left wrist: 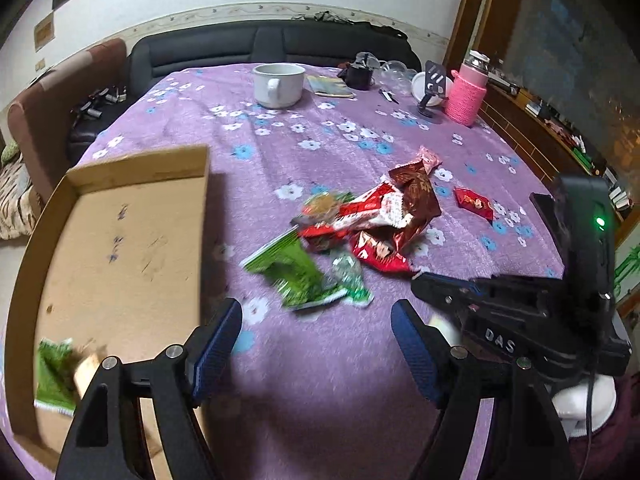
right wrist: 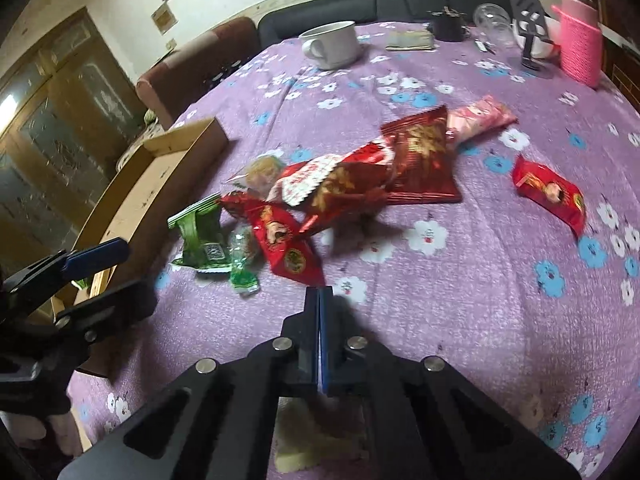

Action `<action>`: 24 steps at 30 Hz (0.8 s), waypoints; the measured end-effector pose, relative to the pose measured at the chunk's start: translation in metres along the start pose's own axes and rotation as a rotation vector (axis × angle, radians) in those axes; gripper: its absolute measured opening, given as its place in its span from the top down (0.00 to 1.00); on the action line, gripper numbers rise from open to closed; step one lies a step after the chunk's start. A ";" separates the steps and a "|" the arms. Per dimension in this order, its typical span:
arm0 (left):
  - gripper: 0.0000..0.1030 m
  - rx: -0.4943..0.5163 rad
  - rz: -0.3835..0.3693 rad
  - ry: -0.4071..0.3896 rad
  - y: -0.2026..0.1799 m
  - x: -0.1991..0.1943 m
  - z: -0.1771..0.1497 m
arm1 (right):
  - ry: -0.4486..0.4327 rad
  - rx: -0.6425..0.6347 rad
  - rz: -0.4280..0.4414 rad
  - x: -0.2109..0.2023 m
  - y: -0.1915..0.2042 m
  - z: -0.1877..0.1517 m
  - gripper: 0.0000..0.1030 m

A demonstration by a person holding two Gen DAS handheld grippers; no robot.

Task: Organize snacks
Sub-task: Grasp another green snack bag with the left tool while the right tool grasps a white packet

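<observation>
A heap of snack packets lies mid-table on the purple flowered cloth [left wrist: 320, 380]: a green packet [left wrist: 296, 276], red ones [left wrist: 380, 254], a dark red bag [left wrist: 416, 196]. A pink packet [left wrist: 428, 158] and a lone red packet [left wrist: 474, 202] lie apart to the right. The shallow cardboard box [left wrist: 120, 240] at left holds a green packet [left wrist: 54, 376]. My left gripper [left wrist: 316, 320] is open and empty just short of the heap. My right gripper [right wrist: 319, 290] is shut, nothing showing between its pads, near a red packet [right wrist: 288, 248]. A pale packet [right wrist: 300, 440] shows under its body.
At the table's far side stand a white mug [left wrist: 278, 84], a pink knitted bottle [left wrist: 466, 96], a phone stand [left wrist: 432, 88] and clear containers [left wrist: 394, 74]. A dark sofa [left wrist: 240, 46] runs behind. Shelving [left wrist: 560, 132] lines the right edge.
</observation>
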State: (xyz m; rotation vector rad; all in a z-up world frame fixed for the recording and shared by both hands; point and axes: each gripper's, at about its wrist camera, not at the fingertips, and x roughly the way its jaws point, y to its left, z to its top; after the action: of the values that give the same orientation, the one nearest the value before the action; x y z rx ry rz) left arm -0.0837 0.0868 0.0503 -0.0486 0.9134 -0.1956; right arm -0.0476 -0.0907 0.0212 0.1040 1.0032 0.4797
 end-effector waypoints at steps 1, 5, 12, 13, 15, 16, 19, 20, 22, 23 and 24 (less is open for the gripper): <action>0.22 0.009 0.001 0.001 -0.002 0.004 0.003 | -0.008 0.010 -0.005 -0.002 -0.004 0.000 1.00; 0.22 0.038 0.025 0.027 -0.007 0.024 0.016 | -0.016 0.053 0.015 -0.004 -0.017 0.002 1.00; 0.36 0.015 0.050 0.096 0.003 0.061 0.022 | 0.018 0.075 0.131 -0.003 -0.022 0.001 0.92; 0.40 0.018 0.041 0.095 0.003 0.062 0.022 | 0.028 0.067 0.153 -0.002 -0.019 0.001 0.85; 0.48 0.036 0.046 0.084 0.001 0.060 0.021 | 0.030 0.012 0.194 -0.006 -0.007 0.000 0.50; 0.48 0.030 0.043 0.088 0.001 0.060 0.021 | 0.031 -0.017 0.197 -0.008 -0.001 -0.002 0.43; 0.48 0.026 0.041 0.084 0.002 0.058 0.020 | 0.044 -0.129 0.162 -0.010 0.022 -0.011 0.40; 0.48 0.024 0.040 0.084 0.002 0.057 0.020 | 0.046 -0.162 0.136 -0.010 0.027 -0.013 0.40; 0.49 0.019 0.033 0.081 0.003 0.056 0.021 | 0.043 -0.259 0.037 -0.010 0.044 -0.023 0.50; 0.49 0.016 0.031 0.079 0.003 0.055 0.020 | 0.035 -0.294 -0.020 -0.010 0.049 -0.027 0.62; 0.49 0.012 0.028 0.075 0.003 0.053 0.020 | 0.030 -0.314 -0.059 -0.010 0.051 -0.030 0.69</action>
State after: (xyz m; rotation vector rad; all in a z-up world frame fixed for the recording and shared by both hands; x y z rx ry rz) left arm -0.0355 0.0792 0.0209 -0.0173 0.9870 -0.1780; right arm -0.0944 -0.0535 0.0284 -0.2135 0.9466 0.5800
